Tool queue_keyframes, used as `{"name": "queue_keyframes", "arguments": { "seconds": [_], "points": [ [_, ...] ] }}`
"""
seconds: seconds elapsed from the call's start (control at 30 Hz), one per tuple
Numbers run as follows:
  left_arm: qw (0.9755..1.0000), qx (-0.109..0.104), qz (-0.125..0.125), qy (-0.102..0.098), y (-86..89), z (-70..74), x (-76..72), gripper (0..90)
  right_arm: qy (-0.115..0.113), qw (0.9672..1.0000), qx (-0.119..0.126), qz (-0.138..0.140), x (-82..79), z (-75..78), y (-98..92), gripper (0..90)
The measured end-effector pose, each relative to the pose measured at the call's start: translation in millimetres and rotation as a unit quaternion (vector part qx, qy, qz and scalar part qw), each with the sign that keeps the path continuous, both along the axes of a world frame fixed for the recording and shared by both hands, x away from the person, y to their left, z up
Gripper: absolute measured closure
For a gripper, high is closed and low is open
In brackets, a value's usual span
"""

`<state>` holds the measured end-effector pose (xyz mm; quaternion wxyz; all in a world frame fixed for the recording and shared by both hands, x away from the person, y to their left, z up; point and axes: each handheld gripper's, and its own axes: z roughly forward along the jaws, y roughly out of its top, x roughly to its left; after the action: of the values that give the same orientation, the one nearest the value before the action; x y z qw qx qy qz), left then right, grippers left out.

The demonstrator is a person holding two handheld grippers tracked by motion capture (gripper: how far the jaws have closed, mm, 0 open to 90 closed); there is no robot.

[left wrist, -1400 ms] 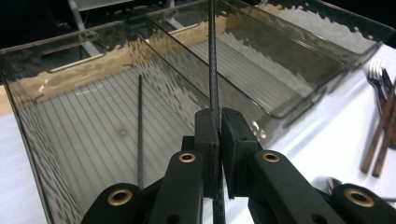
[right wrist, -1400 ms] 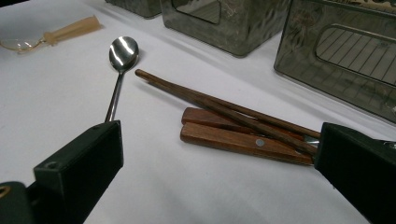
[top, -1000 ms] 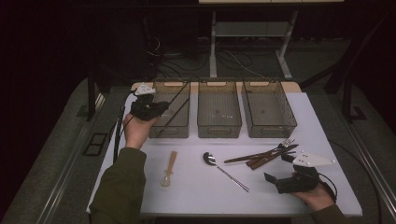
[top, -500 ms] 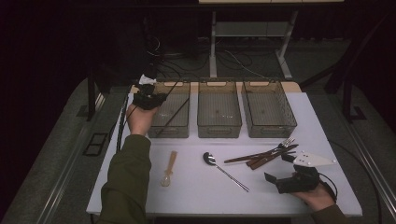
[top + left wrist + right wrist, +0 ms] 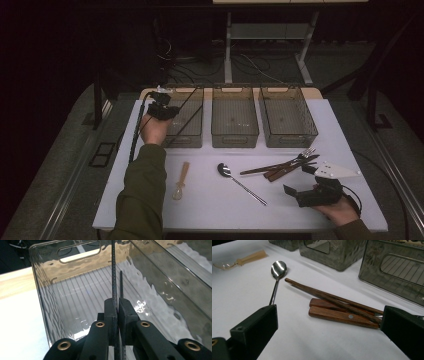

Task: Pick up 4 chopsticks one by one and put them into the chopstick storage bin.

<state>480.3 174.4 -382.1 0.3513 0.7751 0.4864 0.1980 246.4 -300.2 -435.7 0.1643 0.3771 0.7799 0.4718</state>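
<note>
Black chopsticks [image 5: 117, 287], a pair, are clamped in the left gripper [image 5: 161, 111] and slant into the leftmost of three clear bins [image 5: 186, 141]. Sorting looks barely begun: metal spoon [image 5: 225, 171], plastic spoon [image 5: 181, 180], wooden chopsticks [image 5: 322, 295] and wood-handled cutlery [image 5: 337, 315] wait on the table [image 5: 210, 210]. Right gripper [image 5: 307, 187] rests open, empty.

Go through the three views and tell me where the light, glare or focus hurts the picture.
High view: the white table is lit, its surroundings almost black. Left gripper view: rippled glare on the clear bin warps its walls; the black chopsticks clamped in the left gripper stay sharp. Right gripper view: the steel spoon bowl glints, the near jaws of the right gripper look soft.
</note>
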Motion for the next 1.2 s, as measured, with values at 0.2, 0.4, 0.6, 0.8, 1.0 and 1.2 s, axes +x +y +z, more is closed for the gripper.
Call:
{"name": "queue_keyframes", "arguments": {
  "seconds": [0.2,0.4,0.6,0.8,1.0,1.2],
  "points": [
    [1.0,0.001,0.007,0.005,0.6,-0.6,0.9,84.8,0.0,1.0,0.0,0.001,-0.1,0.1,0.1,0.5],
    [1.0,-0.001,0.007,0.004,0.9,-0.8,0.8,75.3,0.0,1.0,0.0,0.001,-0.2,0.0,0.4,0.5],
    [1.0,-0.004,0.0,0.003,1.0,-0.7,0.1,68.4,0.0,1.0,-0.002,0.001,0.0,-0.1,0.3,0.5],
    [0.9999,-0.005,-0.011,-0.003,0.6,-0.3,-1.2,57.1,0.001,1.0,-0.001,0.001,0.1,-0.1,0.2,0.5],
    [0.9994,-0.013,-0.029,-0.014,0.6,5.2,-6.0,48.6,0.001,1.0,0.0,0.001,0.1,-0.1,-0.2,0.5],
    [0.9979,-0.03,-0.05,-0.028,1.8,18.7,-18.9,42.7,0.001,1.0,0.0,0.0,-0.4,-0.2,-1.4,0.5]
  ]
}}
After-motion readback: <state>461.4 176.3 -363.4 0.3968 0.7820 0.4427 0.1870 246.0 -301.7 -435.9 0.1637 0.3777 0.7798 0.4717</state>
